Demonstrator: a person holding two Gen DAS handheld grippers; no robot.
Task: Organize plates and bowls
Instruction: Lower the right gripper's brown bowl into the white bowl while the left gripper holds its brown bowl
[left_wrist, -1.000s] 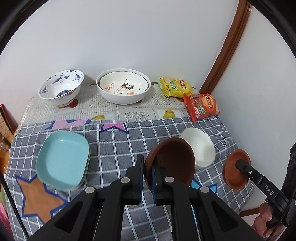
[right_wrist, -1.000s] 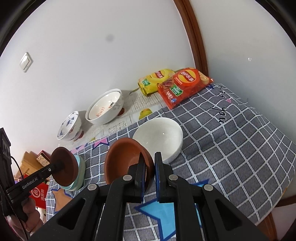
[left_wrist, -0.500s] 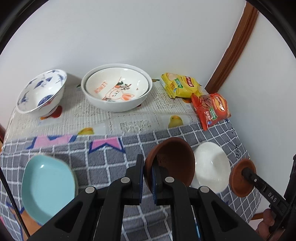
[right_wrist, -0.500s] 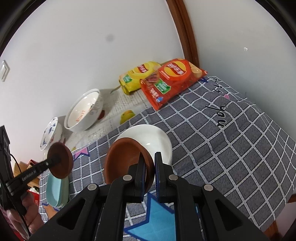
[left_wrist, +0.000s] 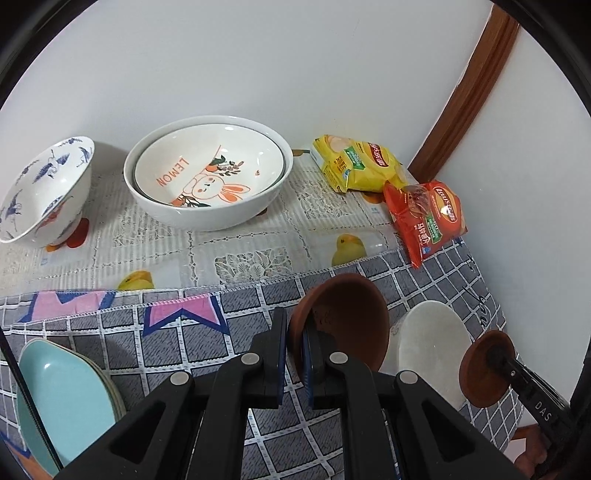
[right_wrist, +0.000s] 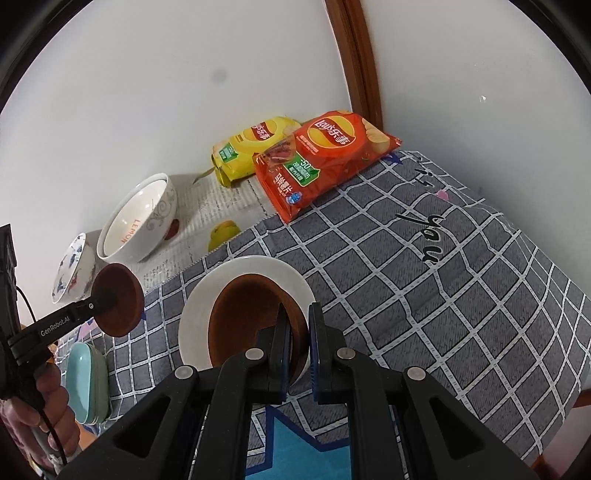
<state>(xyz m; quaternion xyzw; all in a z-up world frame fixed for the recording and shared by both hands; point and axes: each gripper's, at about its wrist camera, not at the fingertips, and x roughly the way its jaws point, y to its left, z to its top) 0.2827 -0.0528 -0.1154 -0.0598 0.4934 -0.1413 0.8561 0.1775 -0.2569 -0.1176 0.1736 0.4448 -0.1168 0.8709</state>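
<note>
The brown bowl (right_wrist: 255, 317) clamped in our right gripper (right_wrist: 295, 343) has come down over the white bowl (right_wrist: 207, 295) near the table's right edge, nearly nested; our left gripper (left_wrist: 294, 354) pinches its own brown bowl (left_wrist: 351, 325).

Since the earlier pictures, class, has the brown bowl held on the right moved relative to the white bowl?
Yes. The right hand-held gripper has carried the brown bowl from beside the white bowl to above or inside it.

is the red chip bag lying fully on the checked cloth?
No. In the right wrist view the red chip bag lies partly on the checked cloth, its upper end over the yellow chip bag and the pale lace cloth.
</note>
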